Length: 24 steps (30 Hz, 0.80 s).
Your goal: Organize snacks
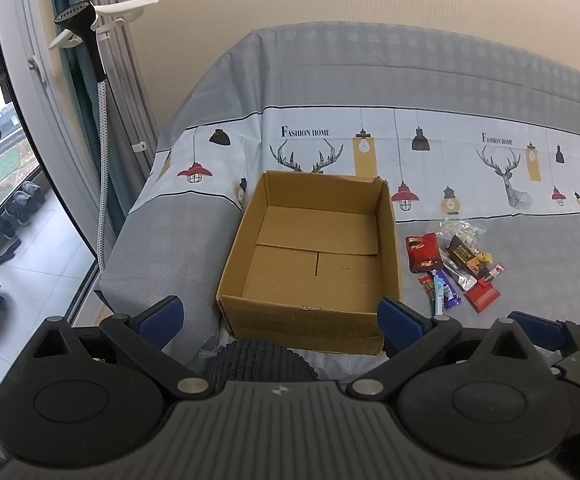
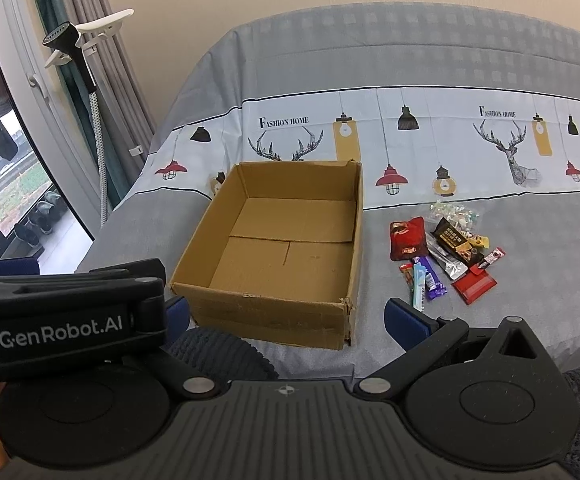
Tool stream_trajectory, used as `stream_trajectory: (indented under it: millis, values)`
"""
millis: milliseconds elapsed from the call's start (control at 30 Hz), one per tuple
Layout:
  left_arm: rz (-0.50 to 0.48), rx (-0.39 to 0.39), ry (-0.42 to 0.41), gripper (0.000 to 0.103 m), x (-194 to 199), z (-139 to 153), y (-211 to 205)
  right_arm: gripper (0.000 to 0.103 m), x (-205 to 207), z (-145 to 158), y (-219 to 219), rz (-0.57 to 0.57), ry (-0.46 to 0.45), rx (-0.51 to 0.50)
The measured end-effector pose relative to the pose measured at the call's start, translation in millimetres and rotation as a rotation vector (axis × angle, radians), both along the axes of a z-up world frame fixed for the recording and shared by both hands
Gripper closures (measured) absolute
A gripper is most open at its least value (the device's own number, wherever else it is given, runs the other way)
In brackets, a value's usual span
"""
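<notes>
Snacks in small bright packets are piled on the grey bed cover, just beside the empty brown cardboard box. Both the left gripper and the right gripper are held with jaws apart, nothing gripped. One packet at the pile's edge should be picked first and dropped into the box.
</notes>
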<state>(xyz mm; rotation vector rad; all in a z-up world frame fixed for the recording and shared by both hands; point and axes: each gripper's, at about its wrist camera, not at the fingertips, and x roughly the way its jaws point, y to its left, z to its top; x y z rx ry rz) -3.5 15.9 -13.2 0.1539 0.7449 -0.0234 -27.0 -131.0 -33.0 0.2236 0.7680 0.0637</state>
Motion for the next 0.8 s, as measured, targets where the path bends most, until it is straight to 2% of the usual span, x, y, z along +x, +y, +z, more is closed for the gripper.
stream_trajectory:
  millis: [800]
  values:
    - [0.008, 0.008, 0.000, 0.000, -2.4, 1.6, -2.3, 0.000, -1.1, -4.8, -0.8, 0.005, -0.002, -0.001]
